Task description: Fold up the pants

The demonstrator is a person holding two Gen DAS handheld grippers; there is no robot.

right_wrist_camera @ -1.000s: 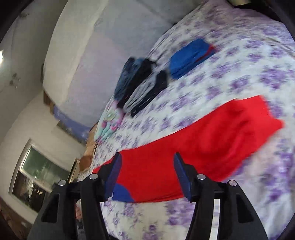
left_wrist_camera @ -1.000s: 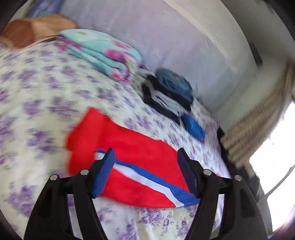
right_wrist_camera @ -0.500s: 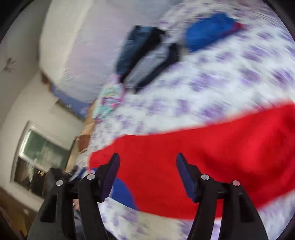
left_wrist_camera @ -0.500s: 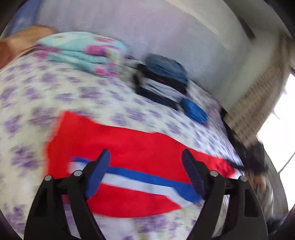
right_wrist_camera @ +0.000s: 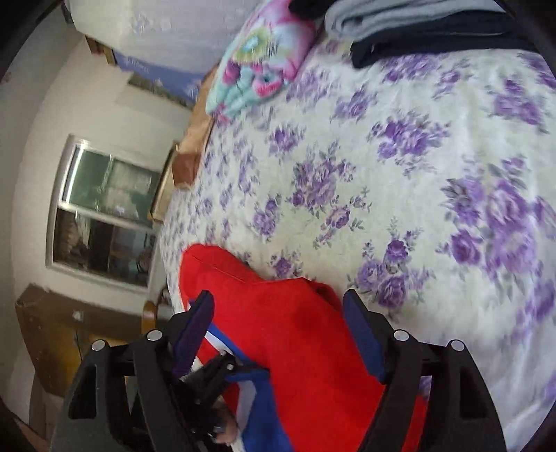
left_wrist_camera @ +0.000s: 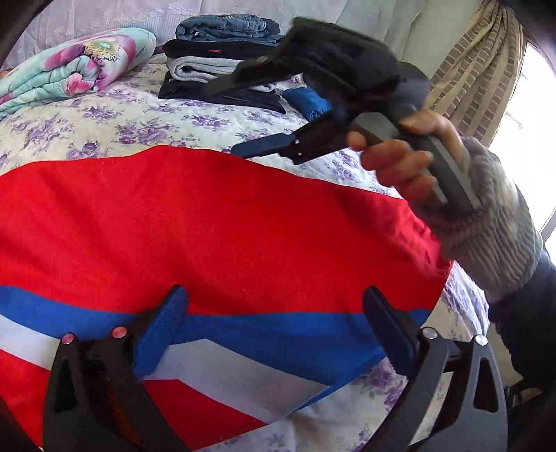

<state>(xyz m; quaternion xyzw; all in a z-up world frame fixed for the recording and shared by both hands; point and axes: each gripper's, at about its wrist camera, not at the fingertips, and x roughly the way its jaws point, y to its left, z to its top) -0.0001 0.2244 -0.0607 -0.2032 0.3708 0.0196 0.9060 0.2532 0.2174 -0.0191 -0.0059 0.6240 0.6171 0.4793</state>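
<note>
1. Red pants (left_wrist_camera: 215,222) with a blue-and-white stripe lie spread flat on the bed (left_wrist_camera: 146,128).
2. My left claw (left_wrist_camera: 278,333) hangs released, just over the stripe.
3. My right claw (right_wrist_camera: 278,333) gapes wide over the pants' edge.
4. Folded clothes (left_wrist_camera: 215,66) are stacked near the wall.

Bed (right_wrist_camera: 399,167): cream quilt, purple floral print. Pale lace-patterned wall (left_wrist_camera: 139,14) ahead of left tool. Beige curtain (left_wrist_camera: 476,69) and bright window (left_wrist_camera: 535,139) to its right. White wall (right_wrist_camera: 104,114) left of right tool, with framed window (right_wrist_camera: 104,208); brown wooden furniture (right_wrist_camera: 48,333) below it. Daylight throughout.
</note>
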